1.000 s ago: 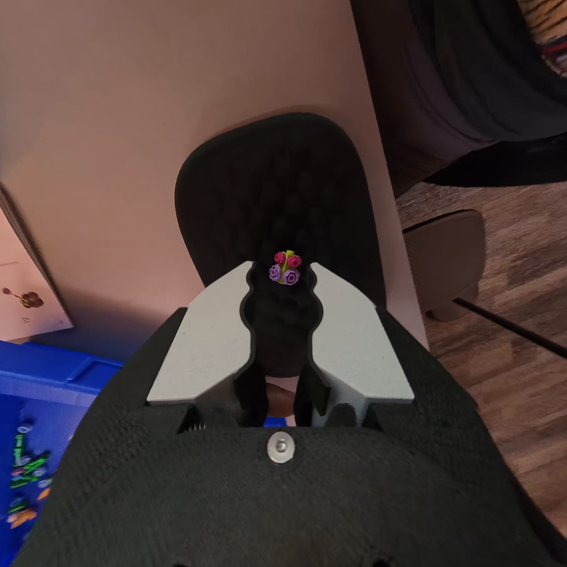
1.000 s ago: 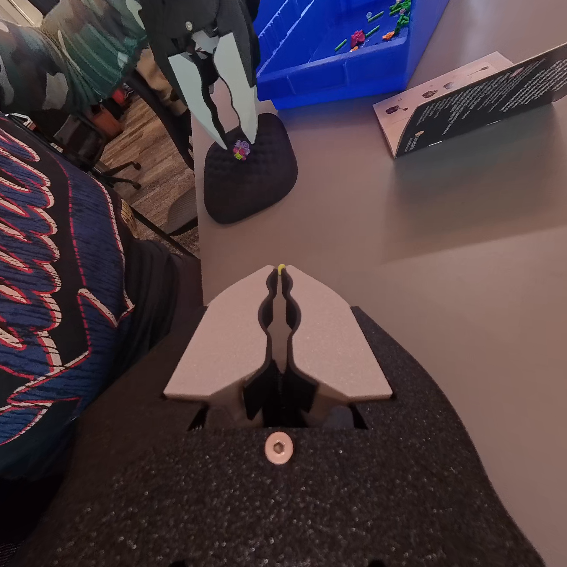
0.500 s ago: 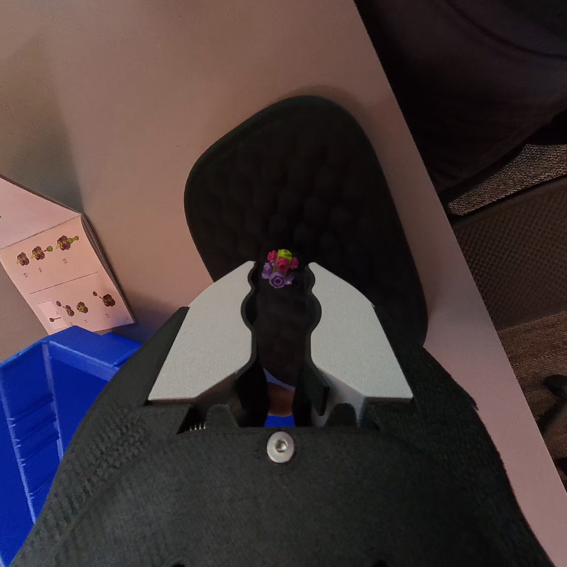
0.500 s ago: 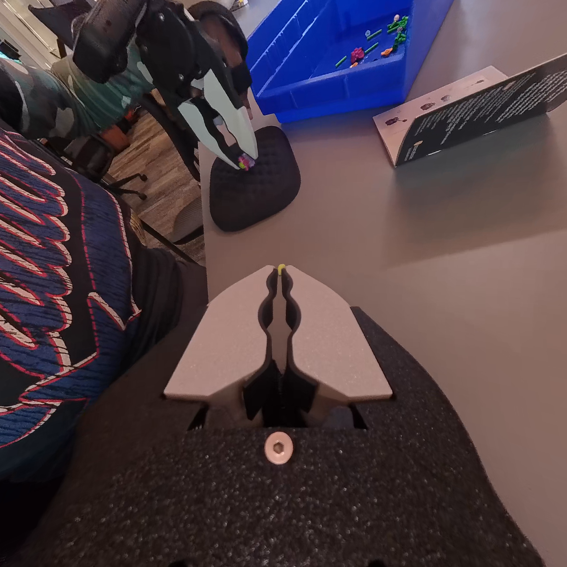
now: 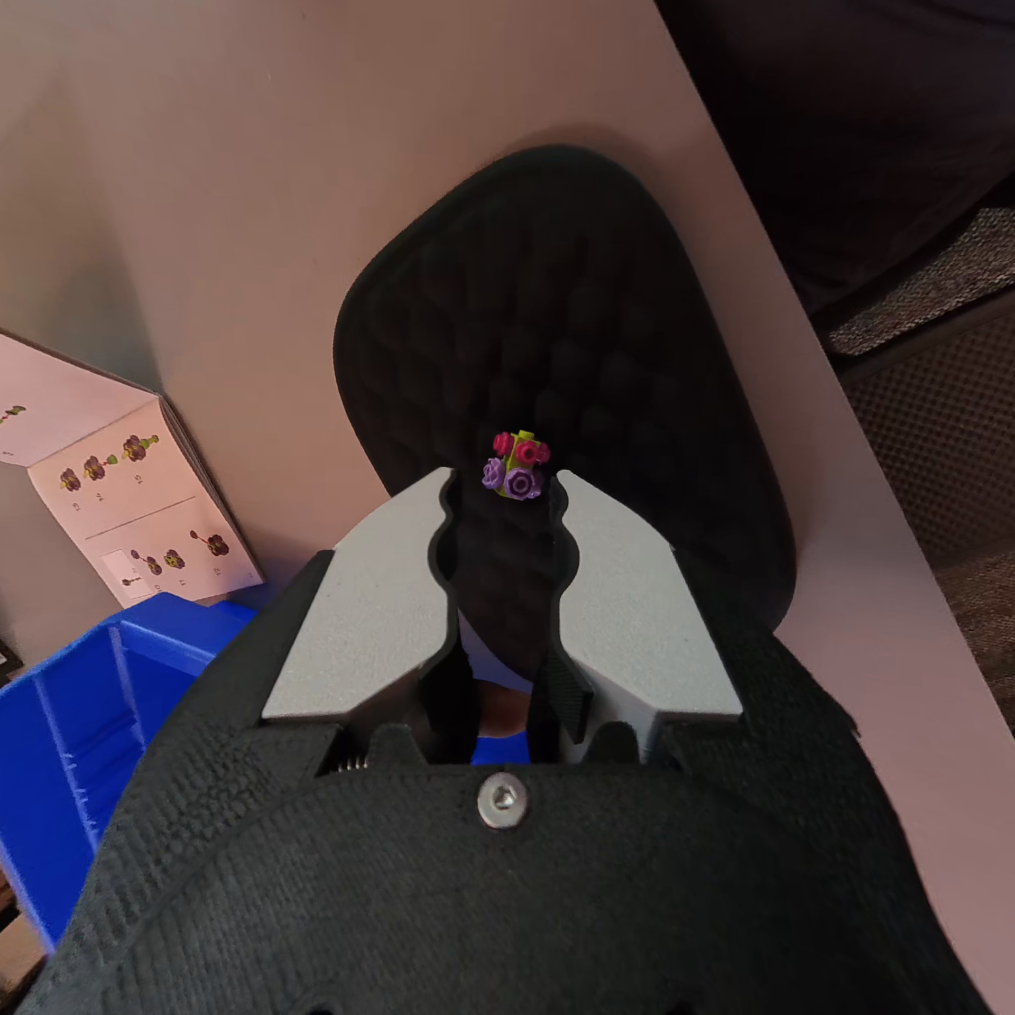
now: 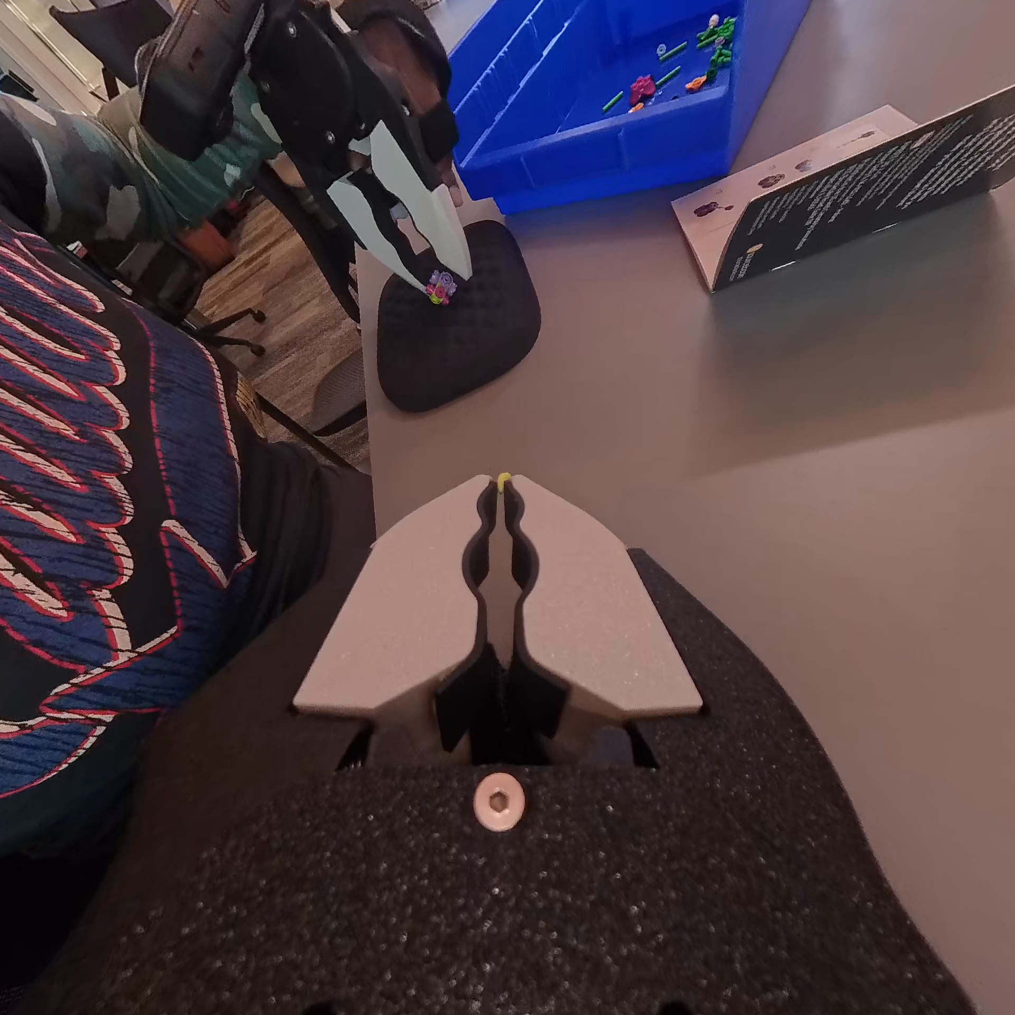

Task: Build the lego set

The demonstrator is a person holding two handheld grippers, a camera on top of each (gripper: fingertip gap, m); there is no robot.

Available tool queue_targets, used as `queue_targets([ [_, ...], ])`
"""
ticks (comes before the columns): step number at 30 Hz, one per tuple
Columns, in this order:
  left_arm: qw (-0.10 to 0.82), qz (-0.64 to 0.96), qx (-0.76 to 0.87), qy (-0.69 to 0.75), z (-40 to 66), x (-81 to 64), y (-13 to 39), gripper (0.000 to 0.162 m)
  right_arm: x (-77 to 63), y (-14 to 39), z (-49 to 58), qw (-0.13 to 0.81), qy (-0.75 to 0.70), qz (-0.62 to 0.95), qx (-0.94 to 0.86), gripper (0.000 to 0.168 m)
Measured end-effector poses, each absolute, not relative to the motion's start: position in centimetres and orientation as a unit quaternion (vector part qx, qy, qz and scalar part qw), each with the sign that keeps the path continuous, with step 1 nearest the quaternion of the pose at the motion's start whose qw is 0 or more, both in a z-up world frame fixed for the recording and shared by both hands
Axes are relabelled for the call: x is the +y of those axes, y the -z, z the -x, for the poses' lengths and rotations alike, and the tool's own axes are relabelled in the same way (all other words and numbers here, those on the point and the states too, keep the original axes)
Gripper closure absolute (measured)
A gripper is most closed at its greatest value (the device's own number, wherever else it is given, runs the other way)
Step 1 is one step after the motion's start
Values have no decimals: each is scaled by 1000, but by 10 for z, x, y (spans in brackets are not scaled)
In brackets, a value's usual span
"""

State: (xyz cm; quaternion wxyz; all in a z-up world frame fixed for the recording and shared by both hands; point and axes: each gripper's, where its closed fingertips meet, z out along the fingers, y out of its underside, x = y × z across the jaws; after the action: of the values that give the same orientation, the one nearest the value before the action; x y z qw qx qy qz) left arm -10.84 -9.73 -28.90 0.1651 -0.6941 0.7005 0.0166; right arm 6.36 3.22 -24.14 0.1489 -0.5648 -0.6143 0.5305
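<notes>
One blue bin (image 6: 598, 148) stands at the far side of the worktop (image 6: 714, 439), divided into compartments; the end compartment holds loose green rods, a magenta flower piece and an orange piece, the exact count not discernible. One black dimpled pad (image 5: 576, 340) lies at the worktop edge, just beside the bin. One flower cluster (image 5: 516, 466), showing two purple blooms and three red studs on a lime core, sits on the pad. Left claw (image 5: 502, 483) is spread apart, its tips flanking the cluster; contact cannot be confirmed. Right claw (image 6: 501, 483) is closed together, clamped on one small lime piece (image 6: 502, 481), well apart from the pad. One folded instruction booklet (image 6: 857, 187) stands beside the bin.
</notes>
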Motion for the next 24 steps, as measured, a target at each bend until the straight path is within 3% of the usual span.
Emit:
queue_targets([
  [12, 134, 702, 699, -16, 106, -100, 290, 141, 30, 243, -63, 141, -539, 563, -610, 166],
  [19, 381, 820, 366, 220, 37, -53, 245, 142, 12, 216, -48, 189, -620, 488, -585, 166],
  [24, 472, 801, 258, 263, 5, -13, 242, 143, 5, 204, -35, 276, -617, 436, -594, 166],
])
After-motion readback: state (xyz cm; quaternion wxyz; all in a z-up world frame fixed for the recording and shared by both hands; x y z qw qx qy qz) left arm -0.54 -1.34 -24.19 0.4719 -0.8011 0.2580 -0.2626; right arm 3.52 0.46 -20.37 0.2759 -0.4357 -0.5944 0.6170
